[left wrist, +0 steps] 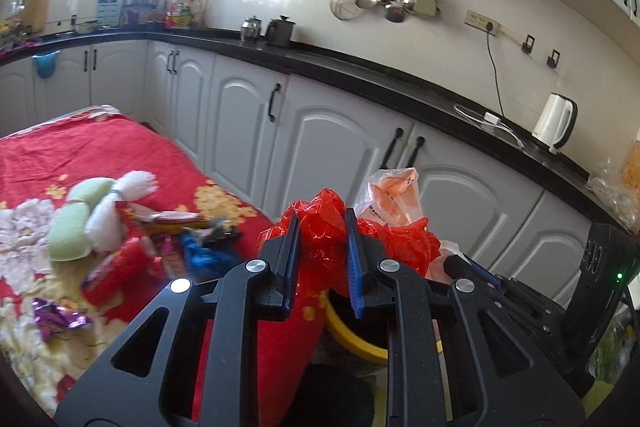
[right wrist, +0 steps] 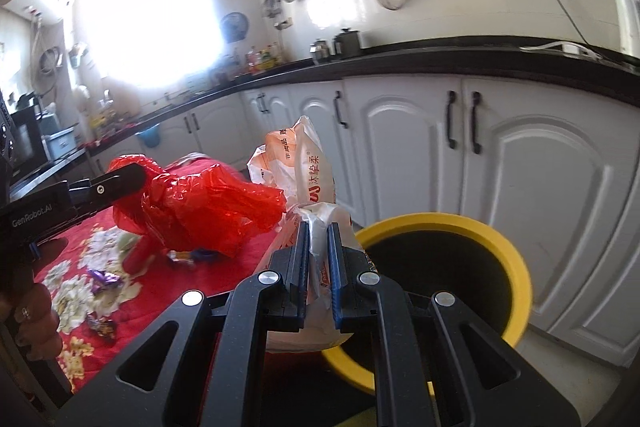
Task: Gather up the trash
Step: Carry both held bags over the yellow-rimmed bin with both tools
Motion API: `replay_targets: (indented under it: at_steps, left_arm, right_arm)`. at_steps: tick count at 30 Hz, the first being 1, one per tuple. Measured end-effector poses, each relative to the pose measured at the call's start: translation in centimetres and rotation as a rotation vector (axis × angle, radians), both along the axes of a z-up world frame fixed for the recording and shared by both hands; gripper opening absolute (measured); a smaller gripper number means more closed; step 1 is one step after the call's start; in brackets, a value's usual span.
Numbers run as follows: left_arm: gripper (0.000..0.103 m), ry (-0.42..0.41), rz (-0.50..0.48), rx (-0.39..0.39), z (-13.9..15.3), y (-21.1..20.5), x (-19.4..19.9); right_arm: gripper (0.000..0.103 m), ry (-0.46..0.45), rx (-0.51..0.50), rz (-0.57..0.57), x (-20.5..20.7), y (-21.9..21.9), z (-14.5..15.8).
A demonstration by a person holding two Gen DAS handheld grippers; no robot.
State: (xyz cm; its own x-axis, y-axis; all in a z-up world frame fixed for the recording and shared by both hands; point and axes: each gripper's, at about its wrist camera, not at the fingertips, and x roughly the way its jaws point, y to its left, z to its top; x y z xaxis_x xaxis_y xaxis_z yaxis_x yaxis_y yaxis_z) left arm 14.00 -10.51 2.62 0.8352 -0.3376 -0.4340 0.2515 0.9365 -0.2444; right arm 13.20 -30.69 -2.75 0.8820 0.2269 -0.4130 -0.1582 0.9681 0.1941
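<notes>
Presently both grippers are loaded. The left gripper has its jaws narrowed onto a crumpled red plastic bag, which bulges between and above the pads; the right gripper is clamped almost fully closed on the thin neck of a white and orange printed bag, whose body stands up past the fingertips and hangs down below them. The receptacle, a yellow-rimmed bin with a dark interior, stands on the floor against the white cabinets, just beside the edge of the table with the red floral cloth. From the right gripper the bin mouth lies immediately ahead, to the right and below, with the printed bag's lower end already overlapping the near rim. From the left gripper only a strip of the rim shows, beneath and slightly right of the jaws. Judgement: the right hand is the nearer to a drop; the left needs a further shift toward the opening. Remaining litter, including wrappers and a green and white bundle, lies on the cloth, well apart from either gripper
</notes>
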Motion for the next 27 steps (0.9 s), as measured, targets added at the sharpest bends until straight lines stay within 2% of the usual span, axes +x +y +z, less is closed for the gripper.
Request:
replay_targets:
  at_steps: [14,27]
  left_arm:
    - [0.014,0.05,-0.042,0.03,-2.0,-4.4,2.6]
    - [0.014,0.123,-0.055,0.101,-5.4,-7.2,4.8]
  right_arm:
    - [0.009,0.067,0.032,-0.146,1.3,-5.9,-2.7]
    - [0.009,0.142,0.044,-0.216,2.7,-8.0,-5.1]
